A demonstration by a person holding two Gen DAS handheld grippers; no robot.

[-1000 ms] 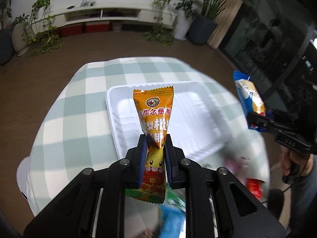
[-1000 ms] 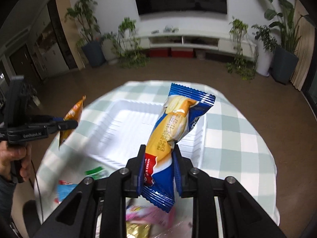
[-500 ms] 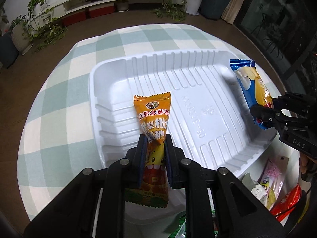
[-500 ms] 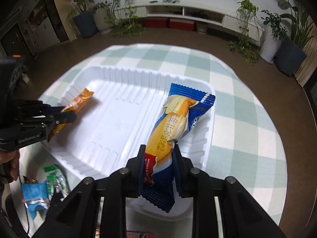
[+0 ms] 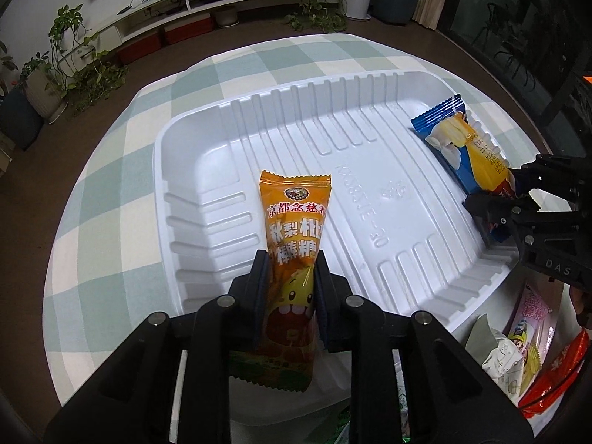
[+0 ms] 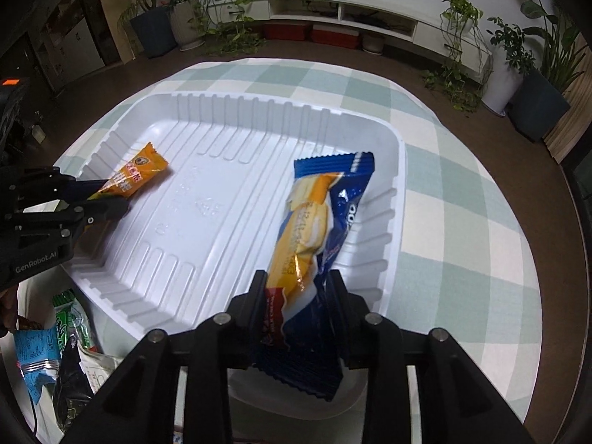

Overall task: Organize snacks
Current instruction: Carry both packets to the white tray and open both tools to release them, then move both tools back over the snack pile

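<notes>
table (image 5: 111, 192): checked cloth | on it: white tray (image 5: 177, 140), loose snack packs (image 5: 525, 336)

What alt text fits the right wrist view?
The right hand-held gripper, its jaws opening, lowers a blue and yellow snack packet into a white ribbed tray on a green checked tablecloth. At the tray's left, the left hand-held gripper has an orange packet between its jaws.

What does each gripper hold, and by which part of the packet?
The left gripper, jaws opening, has the orange snack packet between them at its lower half. The right gripper, jaws opening, has the blue-and-yellow snack packet at its lower end.
</notes>
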